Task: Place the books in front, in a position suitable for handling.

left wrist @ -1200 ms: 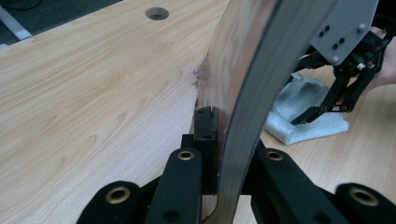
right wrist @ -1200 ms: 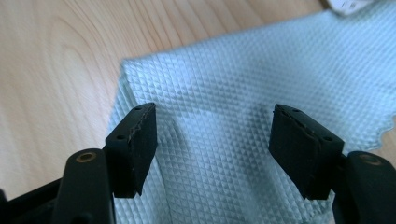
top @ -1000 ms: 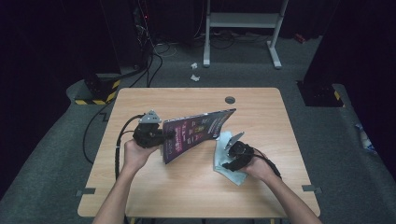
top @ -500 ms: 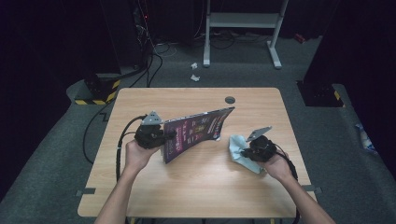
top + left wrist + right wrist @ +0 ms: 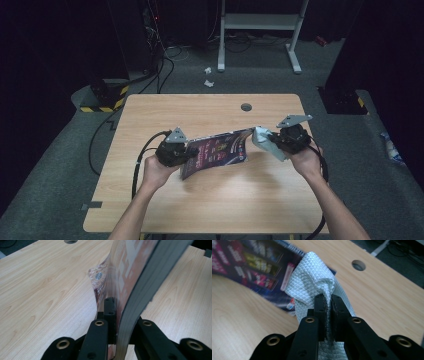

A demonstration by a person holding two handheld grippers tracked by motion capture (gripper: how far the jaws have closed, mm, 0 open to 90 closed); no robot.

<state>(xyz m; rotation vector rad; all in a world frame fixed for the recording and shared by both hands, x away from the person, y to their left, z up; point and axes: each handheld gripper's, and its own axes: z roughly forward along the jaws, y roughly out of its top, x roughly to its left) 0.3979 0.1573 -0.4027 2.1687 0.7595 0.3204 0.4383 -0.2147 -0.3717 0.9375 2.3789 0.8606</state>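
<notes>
High view: the left hand-held gripper (image 5: 187, 150) clamps the magazine (image 5: 217, 151) at its nine o'clock edge above the surface (image 5: 210, 210); the right hand-held gripper (image 5: 274, 142), at three o'clock, has just closed on the white cloth (image 5: 262, 138).

Left gripper view: the jaws pinch the magazine (image 5: 130, 285) by one edge, so it may sag or slip.

Right gripper view: the cloth (image 5: 317, 277) is bunched between the jaws and could pull free while wiping.

I sit at a pale wooden table (image 5: 210, 210) with a round cable hole (image 5: 246, 107) near its far edge. Around it lies grey carpet (image 5: 350, 165) — the room beyond is dark, almost black. A white metal stand (image 5: 260, 22) rises past the table, cables (image 5: 167, 55) trailing beside it. Two paper scraps (image 5: 207, 76) lie on the floor, and a yellow-black striped block (image 5: 102, 100) sits off the table's far left corner.
</notes>
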